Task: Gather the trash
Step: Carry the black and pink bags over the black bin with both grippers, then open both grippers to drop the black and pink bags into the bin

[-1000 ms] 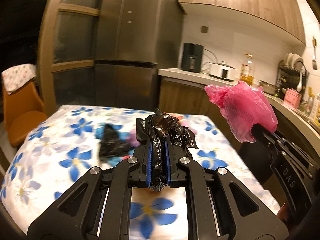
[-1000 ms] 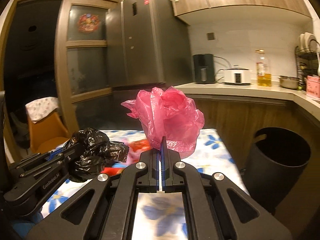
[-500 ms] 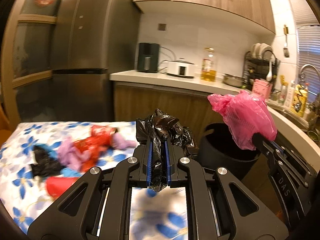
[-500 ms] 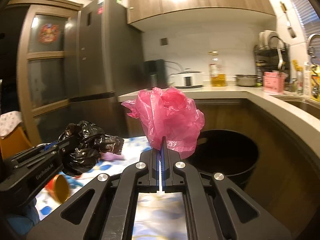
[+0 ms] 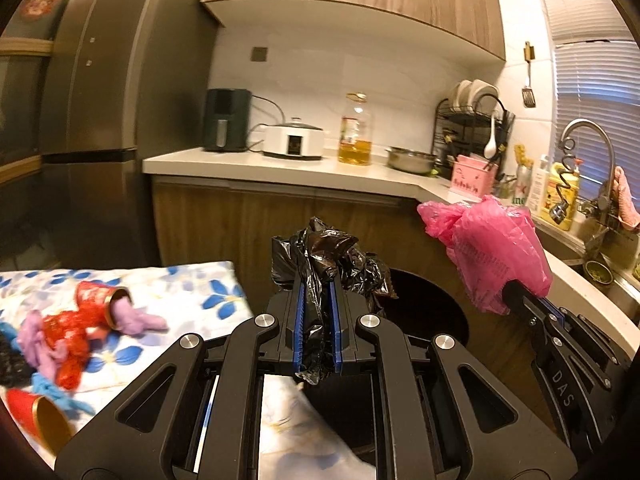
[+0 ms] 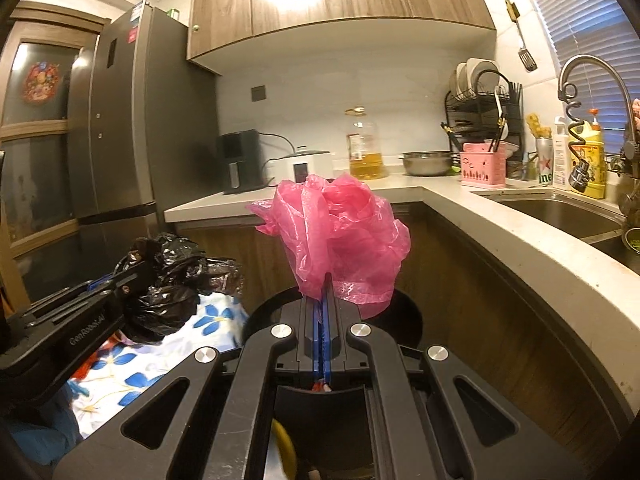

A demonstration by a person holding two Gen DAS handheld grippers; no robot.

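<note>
On the floral surface (image 5: pixel 208 280) at far left, red cups (image 5: pixel 96 300) and purple scraps (image 5: pixel 136 320) wait uncollected. Your left tongs (image 5: pixel 316 320) are clenched on a crumpled black bag (image 5: pixel 332 256), its bulk standing up past the tips. The dark bin (image 6: pixel 404 316) lies just ahead and below both pairs of tongs, its mouth nearer your right hand. Your right tongs (image 6: pixel 322 316) are pinched almost flat on a pink bag (image 6: pixel 340 228), poised over the bin's near rim; release probably comes next.
</note>
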